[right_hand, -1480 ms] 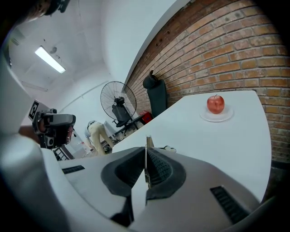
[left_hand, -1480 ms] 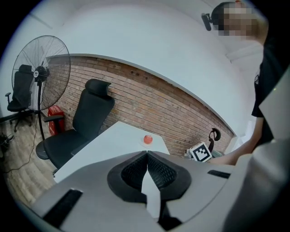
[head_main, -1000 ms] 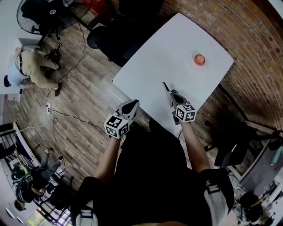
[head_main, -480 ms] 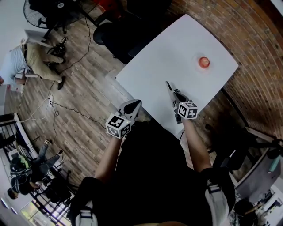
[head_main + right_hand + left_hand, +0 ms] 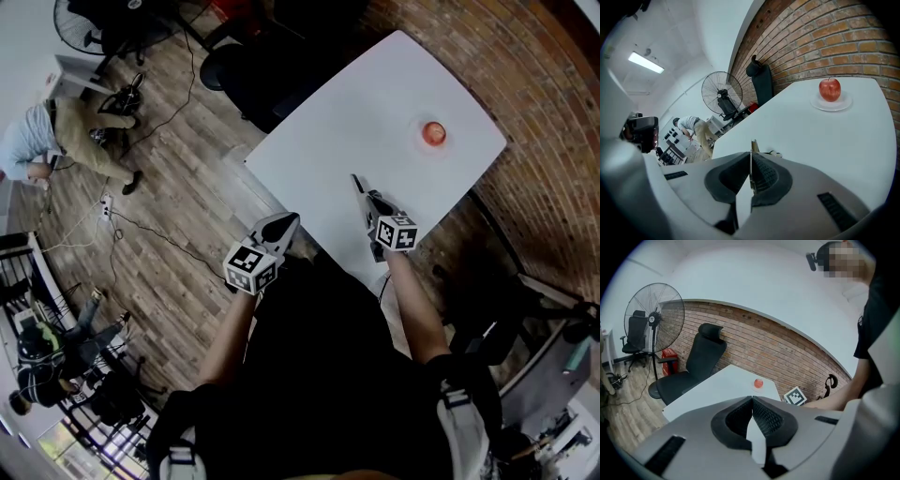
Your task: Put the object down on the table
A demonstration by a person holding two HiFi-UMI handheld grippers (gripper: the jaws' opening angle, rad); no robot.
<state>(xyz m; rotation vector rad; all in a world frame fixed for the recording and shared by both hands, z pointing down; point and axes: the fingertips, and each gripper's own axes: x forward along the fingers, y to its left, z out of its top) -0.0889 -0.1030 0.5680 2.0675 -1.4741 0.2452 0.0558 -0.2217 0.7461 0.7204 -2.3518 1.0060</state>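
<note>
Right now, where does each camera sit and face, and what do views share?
Head view: on the person's head, looking steeply down at the white table; shows torso, forearms, left gripper, right gripper.
Left gripper view: on the left gripper, facing across the table toward the brick wall; jaws shut, empty; person's arm at right.
Right gripper view: on the right gripper, facing the apple; jaws shut on a thin flat object.
Shared: all three show the apple; both gripper views show the fan.

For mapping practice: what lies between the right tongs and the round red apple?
Only bare white tabletop, from right tongs to round red apple; the head view shows it.
</note>
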